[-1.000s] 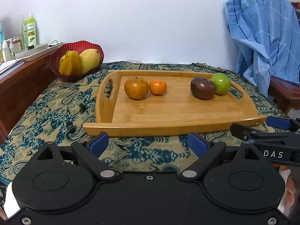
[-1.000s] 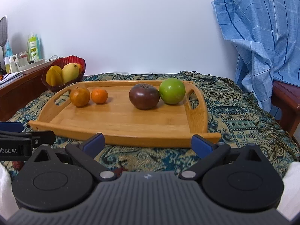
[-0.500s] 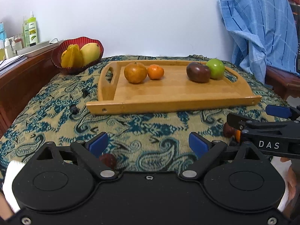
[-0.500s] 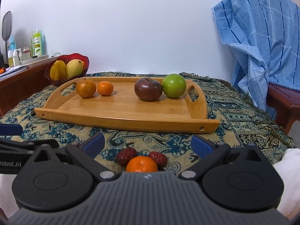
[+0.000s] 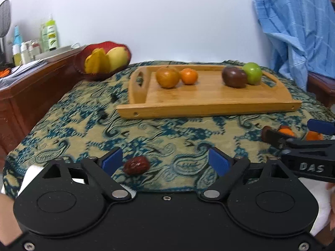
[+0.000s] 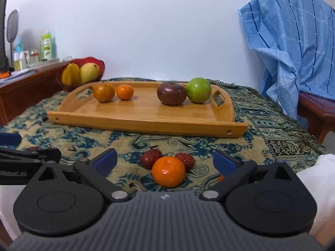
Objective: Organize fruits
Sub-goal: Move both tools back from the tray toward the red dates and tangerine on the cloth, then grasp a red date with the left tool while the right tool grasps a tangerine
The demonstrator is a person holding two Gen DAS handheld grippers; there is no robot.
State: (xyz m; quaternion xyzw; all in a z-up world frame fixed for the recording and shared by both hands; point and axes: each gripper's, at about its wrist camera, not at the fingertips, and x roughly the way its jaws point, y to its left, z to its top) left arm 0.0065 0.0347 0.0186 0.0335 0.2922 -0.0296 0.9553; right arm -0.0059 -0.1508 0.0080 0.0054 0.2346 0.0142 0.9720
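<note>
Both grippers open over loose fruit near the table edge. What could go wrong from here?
1. The mandarin touches two red dates; if the right gripper closes on it, it may knock them away.
2. The lone date lies off-centre beside the left gripper's left finger; closing could push rather than grip it.
3. All of these sit on the cloth near the front edge, so nudged fruit might roll off.

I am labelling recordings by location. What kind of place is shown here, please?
Most likely a room in a home. A table covered with a patterned cloth holds a wooden tray of fruit, a blue cloth hangs over a chair, and bottles stand on a wooden cabinet.
</note>
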